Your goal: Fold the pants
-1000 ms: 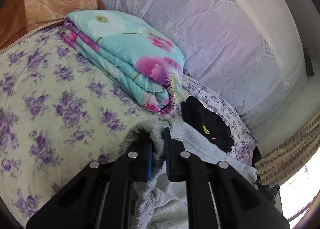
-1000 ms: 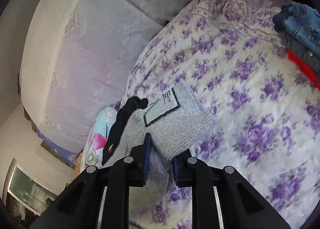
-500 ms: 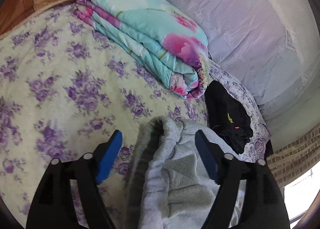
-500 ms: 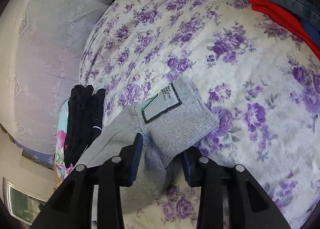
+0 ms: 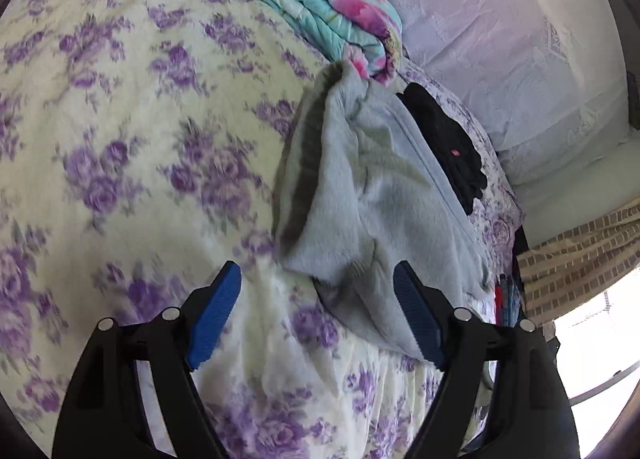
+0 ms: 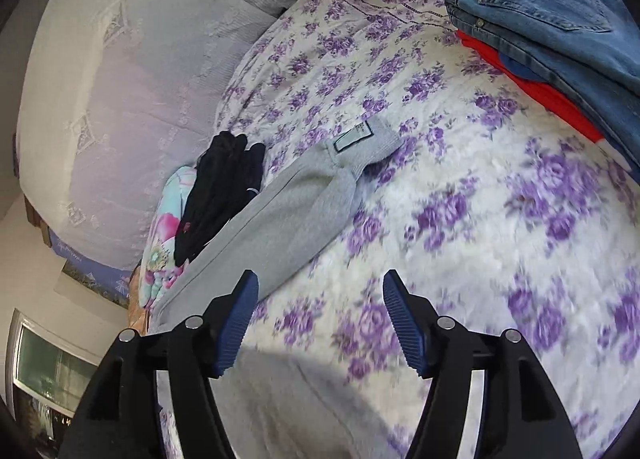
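The gray pants [image 5: 372, 195] lie on the flowery bed cover [image 5: 132, 163], just in front of both tools, and nobody is holding them now. The left gripper [image 5: 318, 315] has let go: its blue pads stand wide apart with only bed cover between them, and the thick end of the pants sits just ahead of its tips. The right gripper [image 6: 318, 319] has just been opening too, and nothing is between its pads; the narrow leg end with the white label [image 6: 354, 139] lies further ahead and a bit to its left side. So one fold looks done and dropped. The pants make a long strip that runs across the bed from one tool toward the other, with the label end pointing away from the right gripper. It still looks too long. I think the next move is to grab one end again, lift it, and lay it over the other end so the edges match.
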`<act>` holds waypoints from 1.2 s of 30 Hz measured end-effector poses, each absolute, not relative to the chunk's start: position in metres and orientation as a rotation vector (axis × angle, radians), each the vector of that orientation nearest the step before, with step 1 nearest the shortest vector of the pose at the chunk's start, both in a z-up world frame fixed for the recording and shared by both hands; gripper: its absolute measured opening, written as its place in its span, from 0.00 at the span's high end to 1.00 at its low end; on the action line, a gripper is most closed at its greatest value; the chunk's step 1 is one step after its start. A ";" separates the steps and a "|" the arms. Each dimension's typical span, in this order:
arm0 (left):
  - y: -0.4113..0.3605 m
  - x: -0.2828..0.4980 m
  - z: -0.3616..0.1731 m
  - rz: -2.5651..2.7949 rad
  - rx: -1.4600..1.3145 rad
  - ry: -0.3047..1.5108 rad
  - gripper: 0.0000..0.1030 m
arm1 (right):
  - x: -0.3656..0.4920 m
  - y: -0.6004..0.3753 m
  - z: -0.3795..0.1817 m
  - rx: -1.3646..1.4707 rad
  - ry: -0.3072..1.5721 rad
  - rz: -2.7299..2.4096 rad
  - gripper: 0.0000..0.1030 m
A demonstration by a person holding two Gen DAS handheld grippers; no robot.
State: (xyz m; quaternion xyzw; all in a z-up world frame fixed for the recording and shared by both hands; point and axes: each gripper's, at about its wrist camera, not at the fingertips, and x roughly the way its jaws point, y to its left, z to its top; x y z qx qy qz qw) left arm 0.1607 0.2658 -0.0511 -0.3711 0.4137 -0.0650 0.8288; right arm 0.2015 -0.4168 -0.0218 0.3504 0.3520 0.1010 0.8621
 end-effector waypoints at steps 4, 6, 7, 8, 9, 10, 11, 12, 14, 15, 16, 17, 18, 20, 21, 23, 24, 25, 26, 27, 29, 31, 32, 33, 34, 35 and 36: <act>0.244 0.161 -0.063 -0.191 -0.813 0.883 0.27 | 0.146 -0.400 -0.021 0.725 0.732 0.292 0.34; 0.237 0.171 -0.064 -0.197 -0.825 0.878 0.27 | 0.125 -0.392 -0.019 0.719 0.736 0.324 0.33; 0.236 0.178 -0.064 -0.191 -0.845 0.869 0.31 | 0.114 -0.388 -0.019 0.710 0.743 0.343 0.33; 0.233 0.185 -0.065 -0.187 -0.861 0.869 0.34 | 0.102 -0.384 -0.018 0.699 0.758 0.365 0.32; 0.233 0.191 -0.067 -0.175 -0.881 0.872 0.38 | 0.091 -0.381 -0.018 0.690 0.768 0.376 0.32; 0.233 0.197 -0.069 -0.163 -0.894 0.870 0.47 | 0.078 -0.379 -0.017 0.684 0.772 0.383 0.32; 0.233 0.202 -0.070 -0.156 -0.894 0.864 0.59 | 0.064 -0.380 -0.018 0.684 0.780 0.393 0.32; 0.233 0.205 -0.071 -0.153 -0.893 0.858 0.65 | 0.053 -0.380 -0.021 0.689 0.793 0.397 0.31; 0.234 0.205 -0.076 -0.155 -0.899 0.843 0.74 | 0.032 -0.385 -0.032 0.714 0.822 0.381 0.31; 0.234 0.203 -0.077 -0.159 -0.898 0.832 0.75 | 0.025 -0.388 -0.040 0.739 0.835 0.379 0.31; 0.235 0.202 -0.077 -0.162 -0.894 0.824 0.76 | 0.019 -0.390 -0.051 0.773 0.854 0.375 0.31; 0.234 0.200 -0.076 -0.163 -0.891 0.816 0.77 | 0.016 -0.392 -0.064 0.815 0.869 0.369 0.31; 0.235 0.199 -0.075 -0.164 -0.893 0.809 0.77 | 0.016 -0.393 -0.075 0.851 0.873 0.370 0.31; 0.236 0.197 -0.074 -0.164 -0.896 0.805 0.77 | 0.024 -0.389 -0.095 0.919 0.875 0.378 0.31; 0.236 0.196 -0.074 -0.162 -0.898 0.806 0.77 | 0.030 -0.386 -0.102 0.941 0.870 0.391 0.31; 0.237 0.194 -0.070 -0.164 -0.893 0.809 0.78 | 0.045 -0.380 -0.107 0.957 0.824 0.383 0.33; 0.237 0.193 -0.066 -0.165 -0.887 0.806 0.78 | 0.051 -0.381 -0.107 0.979 0.797 0.362 0.40; 0.236 0.190 -0.063 -0.167 -0.883 0.805 0.79 | 0.056 -0.383 -0.108 1.014 0.768 0.352 0.47; 0.236 0.189 -0.059 -0.167 -0.877 0.807 0.81 | 0.064 -0.386 -0.109 1.052 0.748 0.356 0.68; 0.236 0.188 -0.054 -0.166 -0.870 0.809 0.81 | 0.071 -0.389 -0.108 1.070 0.744 0.362 0.83; 0.235 0.186 -0.040 -0.169 -0.843 0.808 0.83 | 0.081 -0.393 -0.091 1.029 0.721 0.359 0.88; 0.235 0.186 -0.022 -0.181 -0.822 0.800 0.83 | 0.094 -0.406 -0.060 1.004 0.662 0.365 0.88; 0.235 0.187 -0.013 -0.190 -0.815 0.792 0.83 | 0.104 -0.417 -0.044 1.029 0.630 0.376 0.88; 0.235 0.189 -0.003 -0.190 -0.808 0.784 0.83 | 0.119 -0.431 -0.029 1.080 0.594 0.344 0.88; 0.236 0.194 0.006 -0.182 -0.807 0.779 0.83 | 0.130 -0.444 -0.022 1.125 0.577 0.307 0.86; 0.237 0.198 0.011 -0.176 -0.809 0.781 0.83 | 0.146 -0.462 -0.016 1.159 0.561 0.218 0.71; 0.238 0.203 0.014 -0.168 -0.808 0.788 0.83 | 0.160 -0.475 -0.011 1.136 0.577 0.143 0.15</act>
